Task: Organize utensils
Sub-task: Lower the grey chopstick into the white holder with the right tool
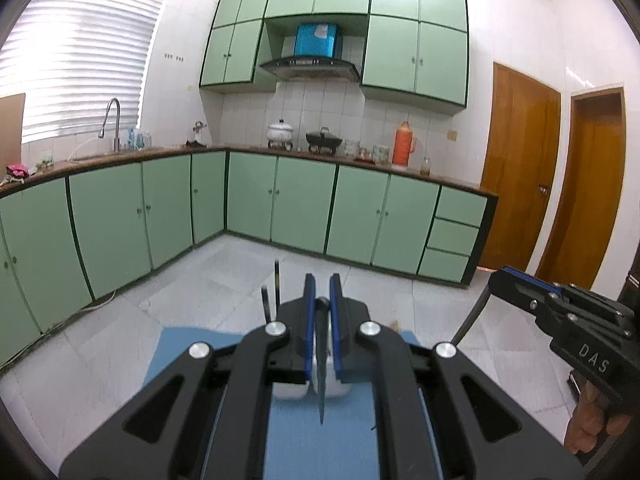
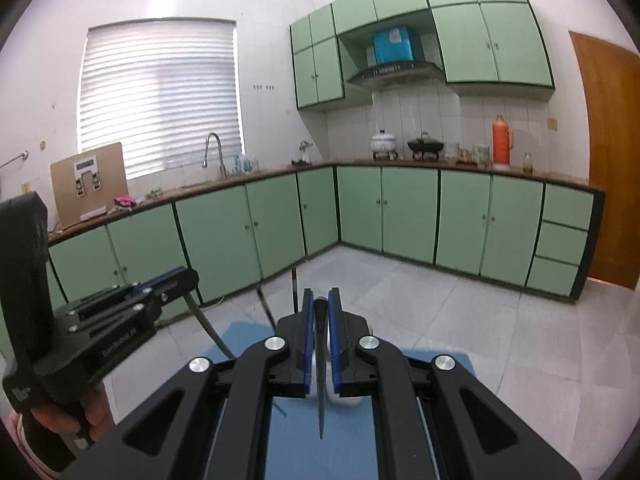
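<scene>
The black left gripper [image 1: 322,286] with blue-padded fingers [image 1: 308,320] and the matching black right gripper [image 2: 320,300] both point slightly downward, jaws clamped nearly together, each carried by a hand [image 2: 86,416].

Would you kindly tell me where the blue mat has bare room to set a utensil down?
Bare: the blue mat nearer than the white holder, and its left edge strip. Crowded: at the holder, with upright utensils.
</scene>
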Demonstrator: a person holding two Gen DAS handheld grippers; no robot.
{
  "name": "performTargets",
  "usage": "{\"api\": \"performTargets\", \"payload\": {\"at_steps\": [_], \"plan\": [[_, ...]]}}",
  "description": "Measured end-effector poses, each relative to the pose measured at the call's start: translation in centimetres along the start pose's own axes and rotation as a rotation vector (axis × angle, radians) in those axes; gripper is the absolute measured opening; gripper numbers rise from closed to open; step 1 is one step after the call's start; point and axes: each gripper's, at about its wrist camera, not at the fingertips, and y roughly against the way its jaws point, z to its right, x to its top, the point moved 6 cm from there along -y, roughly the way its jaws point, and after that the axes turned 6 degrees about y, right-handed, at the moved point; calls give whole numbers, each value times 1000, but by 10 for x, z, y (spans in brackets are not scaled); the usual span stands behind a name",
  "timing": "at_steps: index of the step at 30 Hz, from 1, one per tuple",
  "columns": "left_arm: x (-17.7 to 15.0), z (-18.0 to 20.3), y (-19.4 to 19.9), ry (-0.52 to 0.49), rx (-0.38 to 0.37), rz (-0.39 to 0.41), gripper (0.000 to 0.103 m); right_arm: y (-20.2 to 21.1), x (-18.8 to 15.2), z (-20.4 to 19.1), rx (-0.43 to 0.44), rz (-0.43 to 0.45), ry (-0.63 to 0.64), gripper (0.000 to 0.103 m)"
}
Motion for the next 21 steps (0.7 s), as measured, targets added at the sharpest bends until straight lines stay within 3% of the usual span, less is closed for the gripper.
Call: {"api": "performTargets", "payload": {"at_steps": [11, 16, 21], "plan": [[61, 12, -51, 11, 12, 97, 6, -58, 69, 19, -17, 45, -3, 7], [83, 11, -74, 10, 22, 136, 6, -87, 80, 30, -28, 44, 0, 7], [75, 12, -104, -5, 36, 117, 6, -118, 71, 35, -36, 21, 1, 7]]}}
